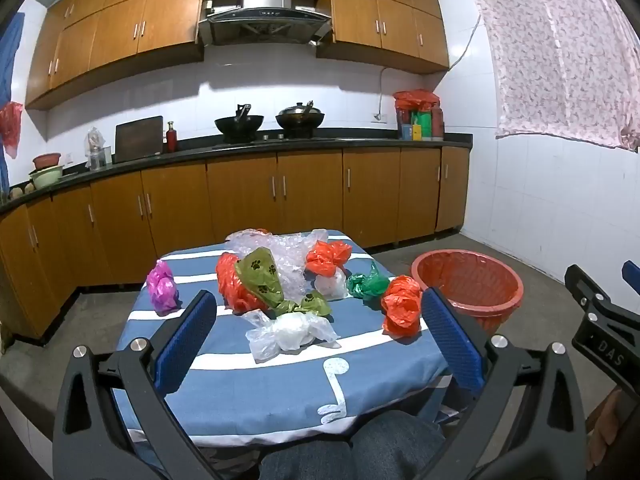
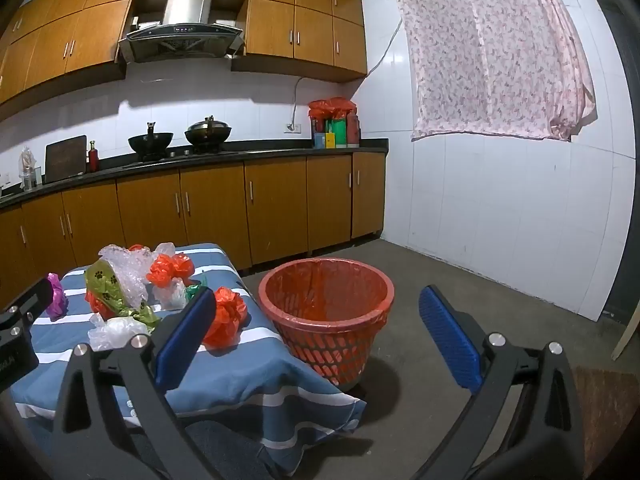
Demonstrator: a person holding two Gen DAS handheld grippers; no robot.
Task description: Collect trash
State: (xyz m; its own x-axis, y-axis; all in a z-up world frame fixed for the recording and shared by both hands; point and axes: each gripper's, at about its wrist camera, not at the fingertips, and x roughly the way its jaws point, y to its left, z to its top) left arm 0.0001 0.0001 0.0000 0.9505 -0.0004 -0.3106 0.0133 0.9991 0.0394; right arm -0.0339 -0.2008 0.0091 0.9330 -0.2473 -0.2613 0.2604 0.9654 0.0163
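Several crumpled plastic bags lie on a table with a blue and white striped cloth [image 1: 280, 392]: a purple one [image 1: 162, 287], a white one [image 1: 290, 332], an olive paw-print one [image 1: 264, 276], a green one [image 1: 366, 284] and an orange one [image 1: 402, 306] at the right edge, which also shows in the right wrist view [image 2: 226, 316]. A red basket [image 2: 326, 312] lined with a red bag stands on the floor right of the table. My left gripper [image 1: 316, 320] is open and empty, held before the table. My right gripper [image 2: 316, 326] is open and empty, facing the basket.
Wooden cabinets and a dark counter [image 1: 280, 148] with two woks run along the back wall. Bubble wrap [image 1: 284, 254] lies at the table's far side. A white tiled wall [image 2: 500, 220] with a pink curtain is on the right. Grey floor [image 2: 440, 276] surrounds the basket.
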